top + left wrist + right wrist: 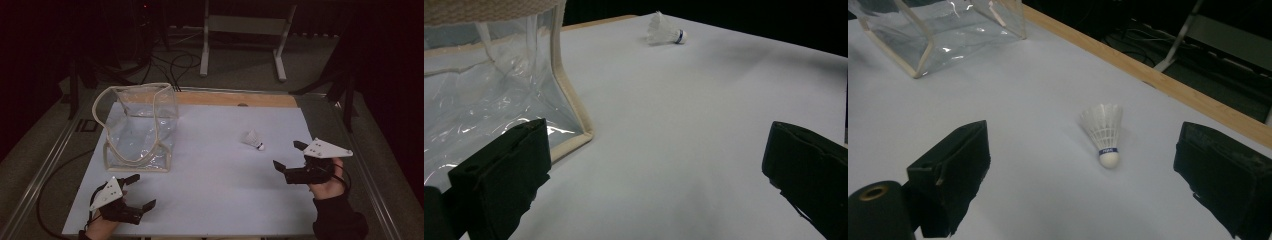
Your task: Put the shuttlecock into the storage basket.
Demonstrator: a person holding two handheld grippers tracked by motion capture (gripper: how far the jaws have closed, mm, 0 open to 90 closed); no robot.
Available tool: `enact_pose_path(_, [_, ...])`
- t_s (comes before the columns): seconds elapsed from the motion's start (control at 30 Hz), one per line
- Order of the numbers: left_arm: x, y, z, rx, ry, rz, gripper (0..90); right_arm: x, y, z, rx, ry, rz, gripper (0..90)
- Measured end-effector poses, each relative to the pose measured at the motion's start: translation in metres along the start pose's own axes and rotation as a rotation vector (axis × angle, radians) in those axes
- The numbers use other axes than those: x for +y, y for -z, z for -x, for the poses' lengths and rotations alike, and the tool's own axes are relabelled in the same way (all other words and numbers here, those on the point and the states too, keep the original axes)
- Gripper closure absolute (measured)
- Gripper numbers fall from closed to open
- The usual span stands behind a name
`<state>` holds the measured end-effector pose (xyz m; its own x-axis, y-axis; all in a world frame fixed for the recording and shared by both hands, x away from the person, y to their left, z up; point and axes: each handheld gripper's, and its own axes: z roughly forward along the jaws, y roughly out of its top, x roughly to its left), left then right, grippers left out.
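Note:
A white shuttlecock lies on its side on the white table top, right of centre; it shows close in the right gripper view and far off in the left gripper view. A clear plastic bag with cream trim stands open at the left. My right gripper is open, a little to the right of the shuttlecock, jaws pointing toward it with nothing between them. My left gripper is open near the front left edge, just in front of the bag.
The white table top has a wooden strip along its far edge. Beyond it stand a white metal frame and cables on the floor. Metal rails run along both sides of the table.

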<state>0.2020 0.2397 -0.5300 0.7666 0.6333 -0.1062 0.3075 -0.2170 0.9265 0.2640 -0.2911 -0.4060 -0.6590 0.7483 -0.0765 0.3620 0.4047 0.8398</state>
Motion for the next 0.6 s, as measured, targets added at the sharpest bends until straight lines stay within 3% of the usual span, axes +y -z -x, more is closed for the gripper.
enact_pose_path(0.6, [0.0, 0.0, 0.0, 0.0, -0.003, 0.0, 0.5, 0.026, -0.019, 0.023, -0.004, 0.007, -0.065, 8.1])
